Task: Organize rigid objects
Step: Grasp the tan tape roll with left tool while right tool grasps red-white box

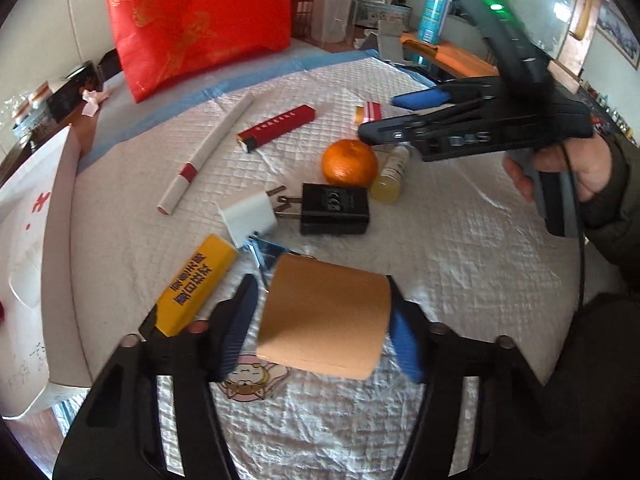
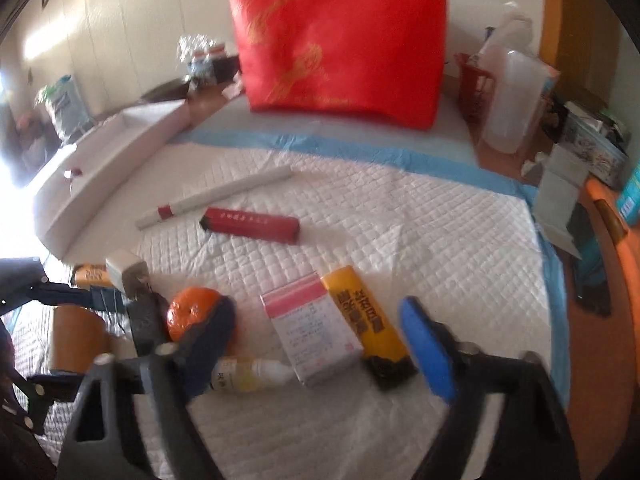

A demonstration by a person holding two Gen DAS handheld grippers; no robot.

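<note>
Gripping a tan foam-like roll [image 1: 326,320] crosswise between its blue pads, the left gripper [image 1: 320,322] holds it low over the white quilted pad [image 1: 460,240], roll axis running L-R w/ the curved face up. Just beyond lie a yellow box [image 1: 196,284], white charger [image 1: 250,218] & black charger [image 1: 335,209] prongs-to-prongs, then an orange [image 1: 349,162]. The right gripper [image 2: 320,344] hangs wide open over a pink-white carton [image 2: 312,328] and small dropper bottle [image 2: 250,374]; farther back a red slim box [image 2: 252,225], long white tube [image 2: 212,198], both lying diagonally, & red bag [image 2: 340,36].
</note>
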